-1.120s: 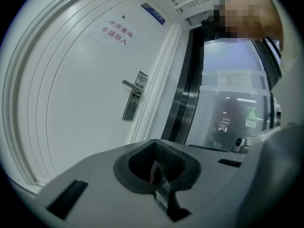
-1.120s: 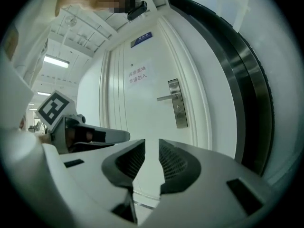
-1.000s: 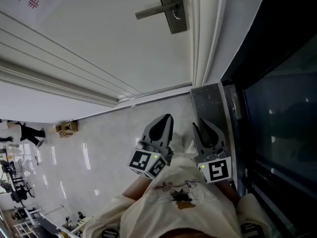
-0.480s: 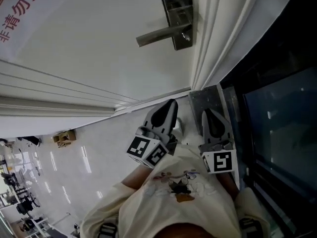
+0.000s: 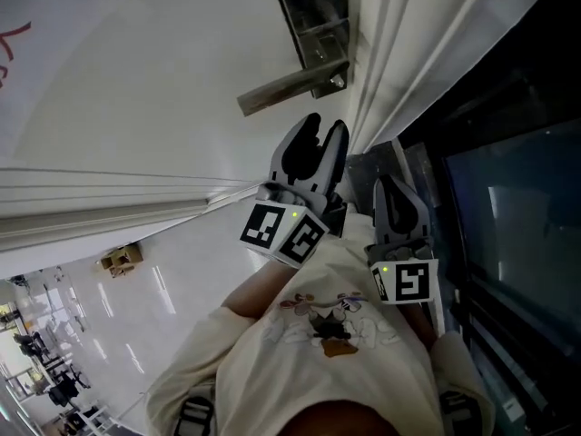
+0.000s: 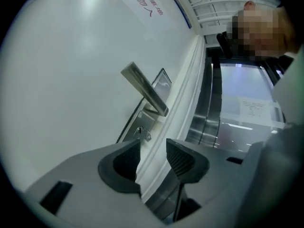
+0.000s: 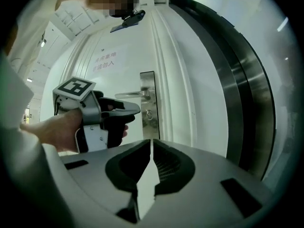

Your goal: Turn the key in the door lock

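A steel lock plate [image 5: 313,21] with a lever handle [image 5: 289,87] is set in the white door. A small key [image 5: 338,80] sticks out of the plate just below the handle. My left gripper [image 5: 320,139] is raised just short of the key, and its jaws are opening with nothing between them. In the left gripper view the key [image 6: 142,133] lies just beyond the left gripper [image 6: 154,148], off its left fingertip. My right gripper [image 5: 396,189] hangs lower by the door frame, shut and empty. The right gripper view shows the key [image 7: 148,114], the handle [image 7: 129,95] and the left gripper [image 7: 135,112].
White moulded door frame [image 5: 386,71] runs right of the lock. Beyond it stands a dark glass panel with a metal frame [image 5: 508,234]. A glossy tiled floor [image 5: 136,316] lies below, with a small cardboard box [image 5: 121,259] on it. A printed red notice [image 7: 104,61] is stuck on the door.
Both grippers have risen toward the lock, the left one farther. The left gripper's jaws have come apart. The lock and handle now sit closer to the left fingertips.
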Motion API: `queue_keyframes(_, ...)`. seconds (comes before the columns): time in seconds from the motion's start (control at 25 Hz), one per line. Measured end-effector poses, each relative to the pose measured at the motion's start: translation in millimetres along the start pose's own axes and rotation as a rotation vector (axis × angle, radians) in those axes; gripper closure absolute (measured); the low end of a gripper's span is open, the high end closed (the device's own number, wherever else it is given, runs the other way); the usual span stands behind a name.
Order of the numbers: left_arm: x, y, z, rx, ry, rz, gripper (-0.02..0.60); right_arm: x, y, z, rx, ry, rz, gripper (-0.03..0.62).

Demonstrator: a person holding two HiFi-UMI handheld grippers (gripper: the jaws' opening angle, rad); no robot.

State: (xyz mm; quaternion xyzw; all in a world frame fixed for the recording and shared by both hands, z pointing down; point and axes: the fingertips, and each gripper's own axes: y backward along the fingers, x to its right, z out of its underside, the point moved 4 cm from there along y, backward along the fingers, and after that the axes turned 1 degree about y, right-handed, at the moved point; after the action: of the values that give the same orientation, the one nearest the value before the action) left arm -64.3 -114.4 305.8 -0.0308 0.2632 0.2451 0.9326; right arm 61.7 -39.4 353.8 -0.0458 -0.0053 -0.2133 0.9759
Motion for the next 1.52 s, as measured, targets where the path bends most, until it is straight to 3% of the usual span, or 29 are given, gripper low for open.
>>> queue_keyframes(0.16,4,-27,-8,0.101,0.002,-0.141,0.422,12,2,-7,0.007,-0.006,0.038,0.572)
queue_keyframes(0.28,4,-43,-7,0.121,-0.045,-0.221,0.422,20,10,-4,-0.005,-0.014,0.065,0.572)
queue_keyframes(0.56,3,-53,-8,0.123,-0.215,-0.306,0.436,35,16,0,-0.005,-0.05,0.094,0.574)
queue_keyframes(0.72,10,-57,-7,0.091,-0.342,-0.267,0.444,38,14,3,-0.003,-0.075,0.085,0.574)
queue_keyframes(1.0,17,-59,-16,0.087,-0.432,-0.236,0.455,39,8,3,0.002,-0.097,0.062,0.576)
queue_keyframes(1.2,25,-66,-18,0.041,-0.43,-0.156,0.487,41,4,4,-0.001,-0.104,0.057,0.576)
queue_keyframes(1.52,27,-75,-10,-0.016,-0.438,-0.154,0.486,42,2,4,-0.006,-0.111,0.057,0.575)
